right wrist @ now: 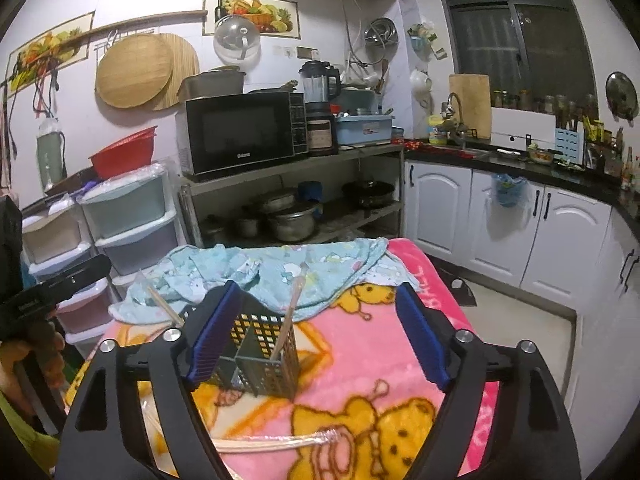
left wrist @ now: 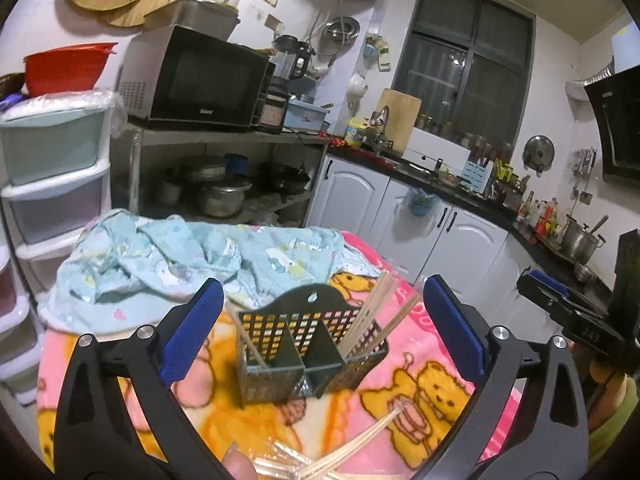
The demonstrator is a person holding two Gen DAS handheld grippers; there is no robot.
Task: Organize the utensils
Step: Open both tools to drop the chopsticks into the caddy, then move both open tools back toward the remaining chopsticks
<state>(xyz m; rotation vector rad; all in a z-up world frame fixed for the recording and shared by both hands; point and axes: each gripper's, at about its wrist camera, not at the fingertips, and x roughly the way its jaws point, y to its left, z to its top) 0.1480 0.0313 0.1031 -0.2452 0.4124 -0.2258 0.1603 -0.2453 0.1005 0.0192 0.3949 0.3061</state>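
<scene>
Pink fleece printed with yellow bears covered the table (left wrist: 404, 344), and on it stood a dark perforated caddy (left wrist: 304, 352) divided into compartments. Several wooden chopsticks (left wrist: 372, 320) already leaned in its right-hand compartment, and a single one (left wrist: 250, 340) stood in the left; the middle section looked empty. That much of the sorting seemed done.

More remained. A loose bundle of chopsticks in clear wrapping (left wrist: 340, 452) lay on the blanket nearer the cameras, not yet in the caddy, and in the right wrist view another wrapped length (right wrist: 280, 442) lay across the fleece just before the holder.

Both tools were empty. The left claw (left wrist: 320, 328) had its blue pads spread wide with the caddy framed between them but untouched. The right claw (right wrist: 320, 336) was likewise apart, nothing pressed between its pads, the caddy sitting ahead toward its left pad.

A rumpled pale-blue cloth (left wrist: 180, 256) lay bunched behind the caddy.
</scene>
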